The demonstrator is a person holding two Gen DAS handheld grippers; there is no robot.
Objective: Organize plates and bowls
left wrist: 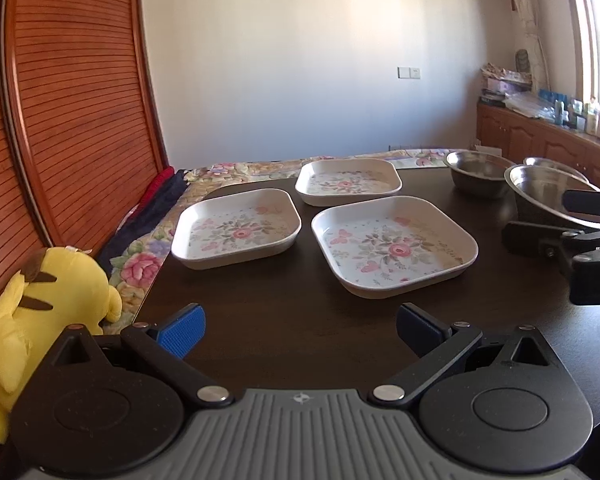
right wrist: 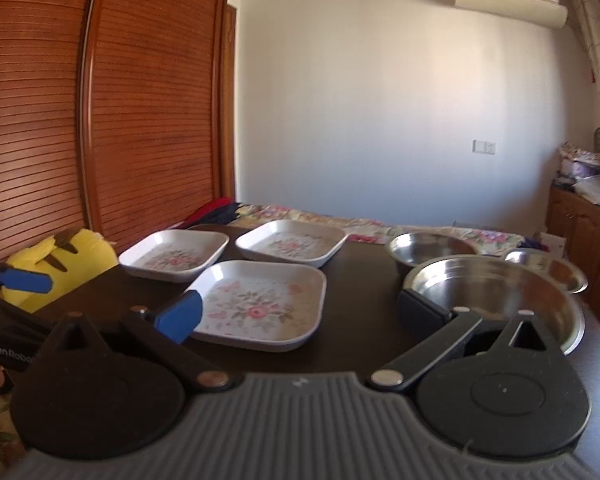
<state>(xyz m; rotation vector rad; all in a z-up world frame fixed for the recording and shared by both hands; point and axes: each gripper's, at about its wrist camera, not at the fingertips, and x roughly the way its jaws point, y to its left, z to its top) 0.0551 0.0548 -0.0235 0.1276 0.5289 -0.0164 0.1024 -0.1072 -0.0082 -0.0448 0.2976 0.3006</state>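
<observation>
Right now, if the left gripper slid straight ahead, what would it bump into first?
Probably the nearest floral plate. The open left gripper points across bare dark table, and that plate lies slightly right of centre. Depth is hard to judge.

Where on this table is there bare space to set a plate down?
Bare dark table runs along the near edge, between the left gripper and the nearest floral plate. Crowded: three plates mid-table, steel bowls clustered at the right.
</observation>
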